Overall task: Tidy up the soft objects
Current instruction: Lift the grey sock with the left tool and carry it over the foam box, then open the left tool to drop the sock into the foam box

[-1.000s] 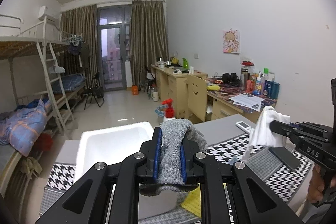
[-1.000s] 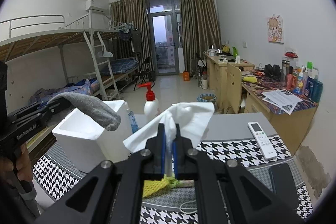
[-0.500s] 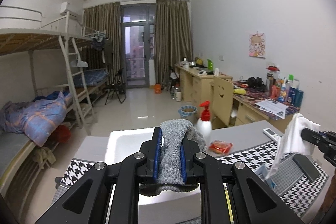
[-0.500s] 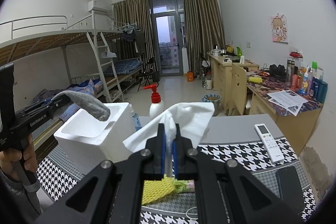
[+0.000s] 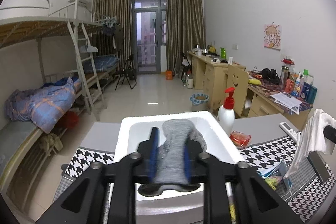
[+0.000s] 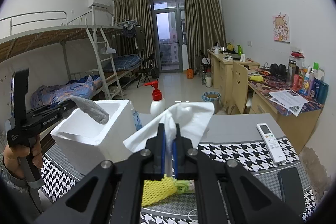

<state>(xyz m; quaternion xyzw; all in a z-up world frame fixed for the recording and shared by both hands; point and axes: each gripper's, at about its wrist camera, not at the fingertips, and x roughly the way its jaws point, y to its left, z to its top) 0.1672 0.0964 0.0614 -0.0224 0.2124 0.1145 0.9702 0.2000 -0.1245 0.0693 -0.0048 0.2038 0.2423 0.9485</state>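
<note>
Your left gripper (image 5: 169,152) hangs above the open white foam box (image 5: 126,135), and this place is well chosen, because the grey knitted sock (image 5: 174,152) between its blue pads (image 5: 152,152) can fall straight into the hollow when it is let go. The jaws are opening at this moment; the sock is between them, blurred, and I judge that the pads no longer press on it. In the right wrist view the same sock (image 6: 92,109) droops over the near rim of the box (image 6: 88,140), at about 9 o'clock from your right gripper (image 6: 169,147), so it is partly inside already. Your right gripper has its jaws closed tight on the white crumpled cloth (image 6: 184,117), which stands up from the pads like a flag. You hold it high and apart from the box, I think so that it waits for its turn and does not disturb the sock. Below this gripper, at 6 o'clock, a yellow mesh cloth (image 6: 156,190) lies on the black-and-white houndstooth mat (image 6: 241,154); it seems to be one more soft thing to collect. The white pump bottle with the red head (image 6: 156,100) stands just behind the box at 12 o'clock, and the white remote control (image 6: 271,142) lies at 3 o'clock; both are hard things and probably stay there.
</note>
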